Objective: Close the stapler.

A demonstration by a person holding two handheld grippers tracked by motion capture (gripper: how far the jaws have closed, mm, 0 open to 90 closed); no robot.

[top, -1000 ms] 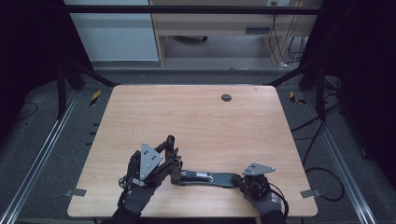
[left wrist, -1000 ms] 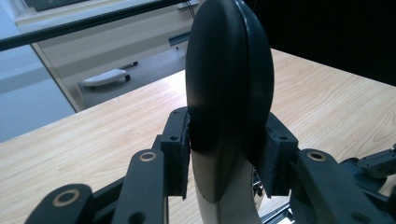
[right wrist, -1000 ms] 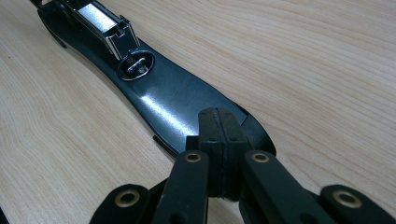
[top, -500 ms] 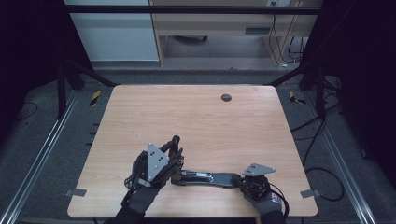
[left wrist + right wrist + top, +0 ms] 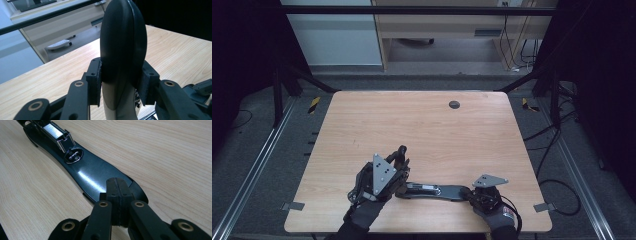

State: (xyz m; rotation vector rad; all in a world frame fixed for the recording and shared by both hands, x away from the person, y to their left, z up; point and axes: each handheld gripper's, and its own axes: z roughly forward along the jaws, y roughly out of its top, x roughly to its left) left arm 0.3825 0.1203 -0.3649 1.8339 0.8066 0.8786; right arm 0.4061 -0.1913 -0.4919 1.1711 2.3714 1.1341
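Tilting a little further since the earlier frames, the left gripper is leaning its grey plate more toward the middle of the table, while the right gripper is sitting where it was. What the 2 grippers are working on is a long black stapler, opened out and lying near the front edge of the table between the hands. In the left gripper view the jaws are clamping the stapler's rounded black top arm from both sides and holding it upright, which seems meant to keep the stapler swung open. In the right gripper view the jaws are closed together, pads touching, and pressing down on the end of the flat base; this looks like a way of pinning the base so it is not lifting with the arm. The metal staple channel is lying exposed farther along the base. A small dark round grommet is sitting well apart near the far edge, and nothing is standing in the way of either hand.
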